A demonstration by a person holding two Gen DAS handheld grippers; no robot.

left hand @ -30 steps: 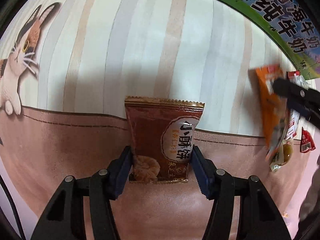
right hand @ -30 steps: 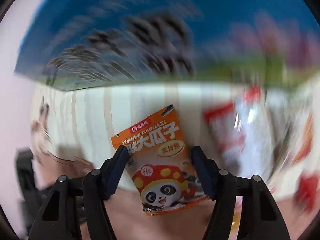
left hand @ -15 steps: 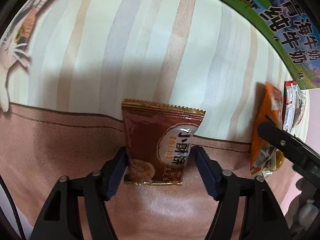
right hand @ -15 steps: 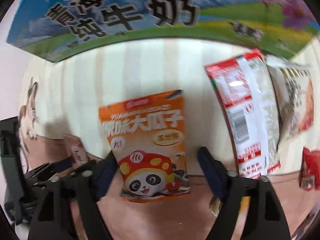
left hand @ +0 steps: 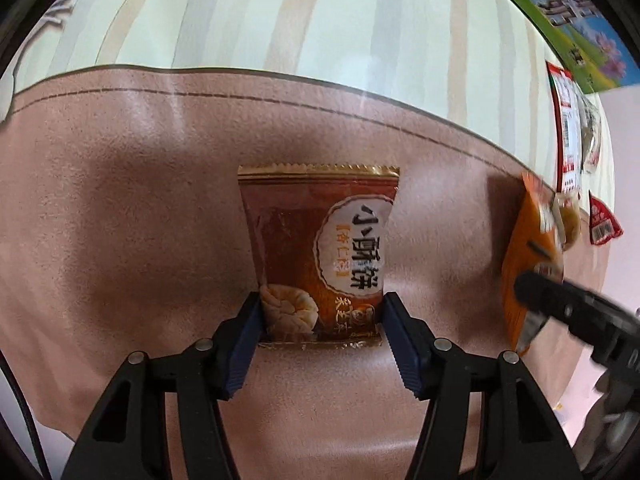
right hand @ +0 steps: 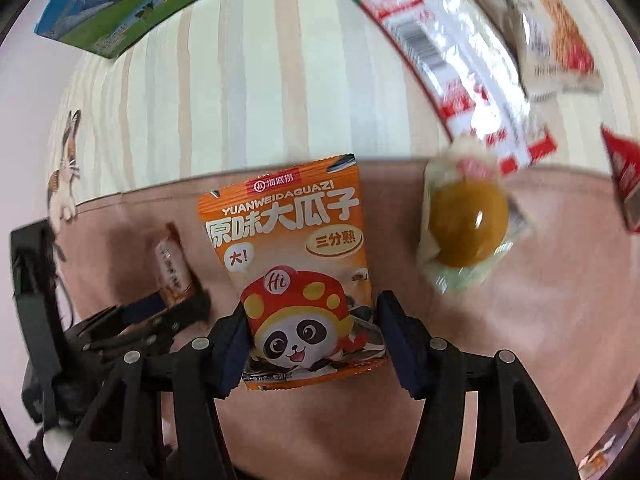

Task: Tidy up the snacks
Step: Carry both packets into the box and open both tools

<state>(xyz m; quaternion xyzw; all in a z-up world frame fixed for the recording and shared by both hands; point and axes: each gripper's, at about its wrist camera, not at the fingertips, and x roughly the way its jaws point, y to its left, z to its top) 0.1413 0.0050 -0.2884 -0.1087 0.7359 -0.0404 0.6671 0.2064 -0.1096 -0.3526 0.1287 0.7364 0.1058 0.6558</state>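
- Left gripper [left hand: 322, 330] is clamping the brown biscuit packet [left hand: 318, 248] at its lower edges.
- Right gripper [right hand: 310, 340], jaws just closing, is pinching the orange seed packet [right hand: 292, 264]; both are judged light, crinkly, slippery.

milk carton [right hand: 116, 12] cut off by the top edge, egg packet [right hand: 466, 228] blurred, red packet [right hand: 624, 184] cropped at right

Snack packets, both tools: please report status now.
Left tool shut on brown pastry packet. Right tool just closing, pads on orange seed packet. Both above the pink cloth. Wrapped egg lies beside; nothing blocking.
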